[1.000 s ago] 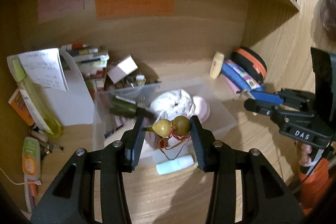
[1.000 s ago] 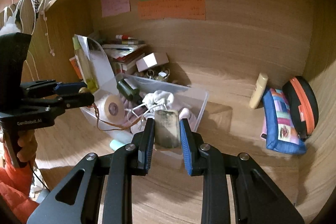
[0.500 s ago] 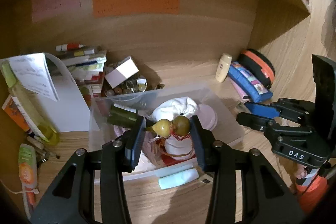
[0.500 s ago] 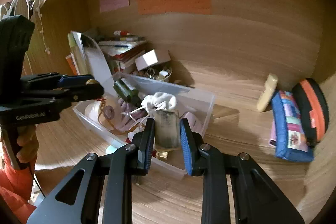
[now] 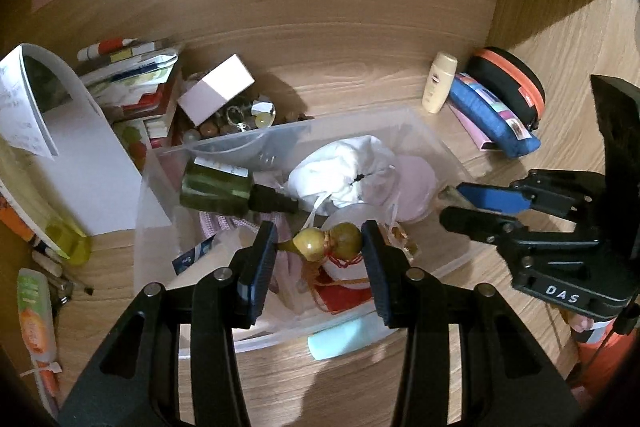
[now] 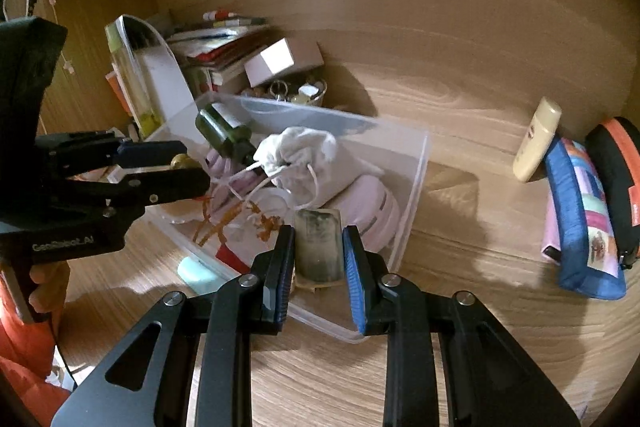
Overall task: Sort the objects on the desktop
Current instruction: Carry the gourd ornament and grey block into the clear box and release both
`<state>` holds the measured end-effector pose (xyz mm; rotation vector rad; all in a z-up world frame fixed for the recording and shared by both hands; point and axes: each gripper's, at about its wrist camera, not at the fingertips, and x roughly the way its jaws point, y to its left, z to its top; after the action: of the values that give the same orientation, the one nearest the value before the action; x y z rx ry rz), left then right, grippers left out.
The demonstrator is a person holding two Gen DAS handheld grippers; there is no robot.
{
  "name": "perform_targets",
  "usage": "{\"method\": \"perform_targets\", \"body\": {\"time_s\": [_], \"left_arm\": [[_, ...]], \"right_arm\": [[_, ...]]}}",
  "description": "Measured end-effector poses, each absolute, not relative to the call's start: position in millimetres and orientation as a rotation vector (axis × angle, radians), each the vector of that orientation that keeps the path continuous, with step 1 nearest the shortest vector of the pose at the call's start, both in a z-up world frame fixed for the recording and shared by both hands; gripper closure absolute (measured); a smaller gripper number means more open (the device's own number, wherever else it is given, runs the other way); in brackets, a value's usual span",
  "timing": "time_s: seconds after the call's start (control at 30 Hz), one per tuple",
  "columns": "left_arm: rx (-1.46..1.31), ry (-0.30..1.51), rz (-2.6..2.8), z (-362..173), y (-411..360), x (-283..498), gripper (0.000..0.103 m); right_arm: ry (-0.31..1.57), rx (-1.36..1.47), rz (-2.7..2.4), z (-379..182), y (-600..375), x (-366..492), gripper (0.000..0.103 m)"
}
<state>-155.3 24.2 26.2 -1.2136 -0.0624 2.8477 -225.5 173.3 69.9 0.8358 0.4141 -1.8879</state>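
My left gripper [image 5: 318, 247] is shut on a small yellow-green gourd charm [image 5: 326, 242] with a red-orange tassel, held just over the clear plastic box [image 5: 432, 137]. My right gripper [image 6: 319, 250] is shut on a flat greenish-grey block [image 6: 318, 249] above the box's near right corner [image 6: 416, 195]. Inside the box lie a dark green bottle [image 5: 218, 187], a white drawstring pouch [image 5: 344, 167] and a pink round case [image 5: 416, 183]. The right gripper [image 5: 476, 197] shows at the right of the left wrist view, the left gripper [image 6: 176, 163] at the left of the right wrist view.
A book pile [image 5: 136, 83], a white carton [image 5: 216, 87] and a dish of trinkets [image 5: 240, 117] crowd the back left. A cream tube [image 5: 439, 82], blue pencil case [image 5: 492, 119] and black-orange case [image 5: 514, 83] lie at right. A mint eraser-like piece [image 5: 344, 339] lies before the box.
Both grippers have sunk and moved forward toward the box, each keeping hold of its object. The box and its contents now fill more of both views.
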Motion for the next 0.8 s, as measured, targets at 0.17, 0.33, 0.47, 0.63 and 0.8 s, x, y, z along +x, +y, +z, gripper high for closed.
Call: {"method": "perform_targets", "body": {"time_s": [0.17, 0.33, 0.47, 0.63, 0.8], "left_arm": [[-1.210, -0.028, 2.841, 25, 28, -157, 0.060], [-1.226, -0.002, 2.829, 23, 31, -159, 0.060], [-1.216, -0.016, 2.831, 27, 29, -156, 0.058], [-1.174, -0.026, 2.851, 36, 28, -149, 0.050], [-1.137, -0.020, 2.873, 46, 27, -139, 0.043]], "right_arm": [[0.433, 0.853, -1.881, 66, 169, -227, 0.081], [0.447, 0.870, -1.880, 63, 167, -228, 0.081], [0.466, 0.864, -1.889, 64, 166, -225, 0.081], [0.470, 0.864, -1.890, 67, 167, -224, 0.080], [0.465, 0.855, -1.902, 71, 173, -219, 0.075]]}}
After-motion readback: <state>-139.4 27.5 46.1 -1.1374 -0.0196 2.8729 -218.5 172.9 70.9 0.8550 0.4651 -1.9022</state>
